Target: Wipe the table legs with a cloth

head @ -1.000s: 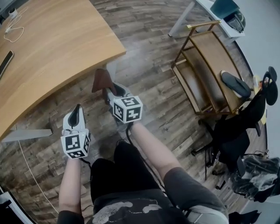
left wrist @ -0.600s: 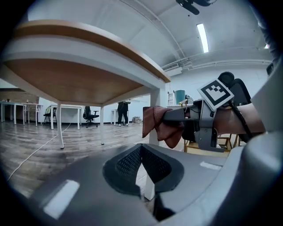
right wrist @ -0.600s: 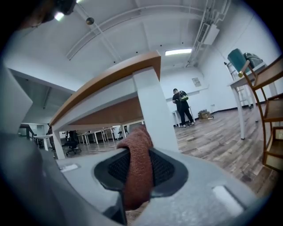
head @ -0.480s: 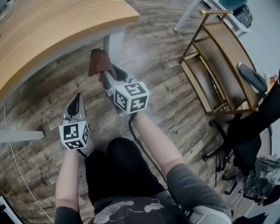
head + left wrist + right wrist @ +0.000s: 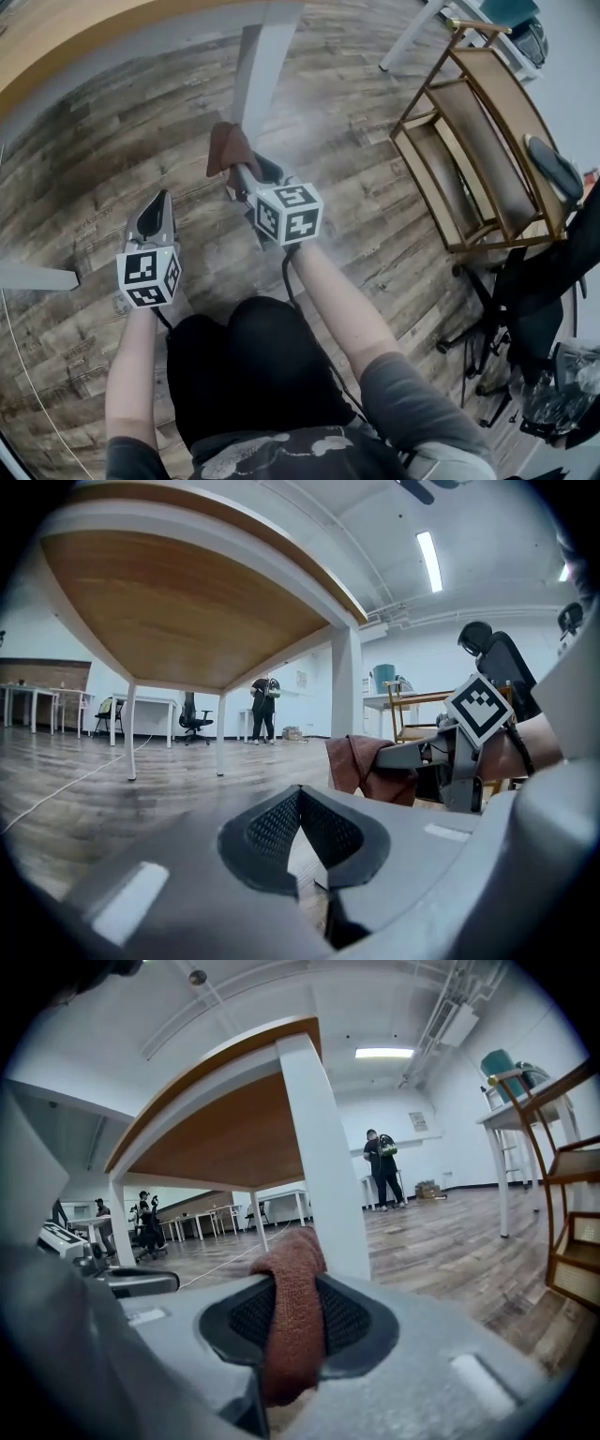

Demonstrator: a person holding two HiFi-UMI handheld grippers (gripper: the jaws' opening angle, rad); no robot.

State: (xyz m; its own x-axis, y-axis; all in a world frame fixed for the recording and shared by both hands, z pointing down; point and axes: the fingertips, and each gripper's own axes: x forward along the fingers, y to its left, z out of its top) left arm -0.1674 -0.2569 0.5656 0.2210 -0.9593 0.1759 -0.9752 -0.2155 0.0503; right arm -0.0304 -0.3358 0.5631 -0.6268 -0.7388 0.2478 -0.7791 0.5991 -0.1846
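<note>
- Progress looks like basically zero so far. No stroke along the bench leg can be read off, so the wiping is judged to be just about to start, not done.
- The brown cloth is clamped between the jaws of the right tool, bunched up and sticking out past the tips. It's held right up by the lower part of the bench leg, on the near side of it.
- Whether the cloth is actually pressed onto the bench leg can't be told. It overlaps the leg in the right gripper view, but a small gap could be hidden there.
- Nothing is held by the left tool. Its jaw tips are closed together, and it's parked off to the left of the bench leg, further back from it than the cloth.
- What's left, by the look of it: the cloth has to be pushed onto that leg and run up and down every side. The other legs, seen well beyond the bench leg, need the same treatment after that.
</note>
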